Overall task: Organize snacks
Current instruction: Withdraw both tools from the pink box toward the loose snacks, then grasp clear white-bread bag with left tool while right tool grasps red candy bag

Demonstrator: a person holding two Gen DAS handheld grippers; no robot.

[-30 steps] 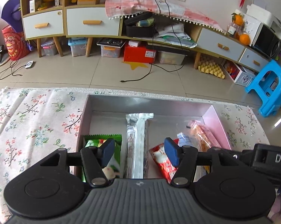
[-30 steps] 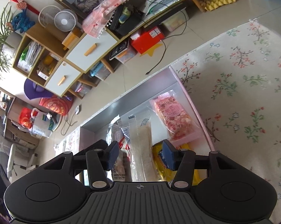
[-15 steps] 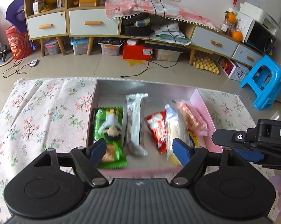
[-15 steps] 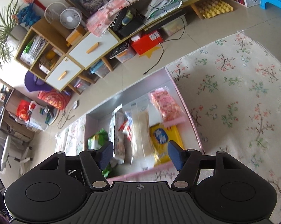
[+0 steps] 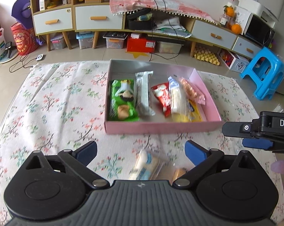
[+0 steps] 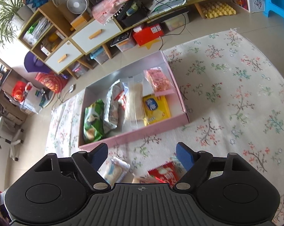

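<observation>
While the pink box (image 5: pixel 162 127) sits on the floral tablecloth (image 5: pixel 57 103) at about twelve o'clock from both grippers, it holds a row of snacks lying side by side: a green biscuit packet (image 5: pixel 122 100) at its nine o'clock side, then a long silver-white wrapped bar (image 5: pixel 144 93), a red candy packet (image 5: pixel 161 97), a clear sleeve of pale crackers (image 5: pixel 176 98) lying over a yellow packet (image 5: pixel 193 111), and a clear bag of orange-pink snacks (image 5: pixel 193 91) leaning on the three o'clock wall. In the right wrist view the same box (image 6: pixel 134 133) runs obliquely toward eleven o'clock, with the green packet (image 6: pixel 93 118) nearest its left corner. Outside the box, on the cloth just in front of its near wall, lie loose snacks: a white-and-blue wrapped snack (image 5: pixel 144 165) between the left gripper's (image 5: pixel 141 151) fingers, blurred, and in the right wrist view a red packet (image 6: pixel 164 173) beside that white-and-blue one (image 6: pixel 114 171). The left gripper hangs above the cloth with its blue-padded fingers (image 5: pixel 87 151) spread wide and nothing between them. The right gripper (image 6: pixel 142 154) is likewise spread wide and empty; its body shows at three o'clock in the left wrist view (image 5: pixel 255 143). Beyond the table stand a low wooden cabinet (image 5: pixel 98 19) with white drawers and a blue plastic stool (image 5: pixel 264 71).
</observation>
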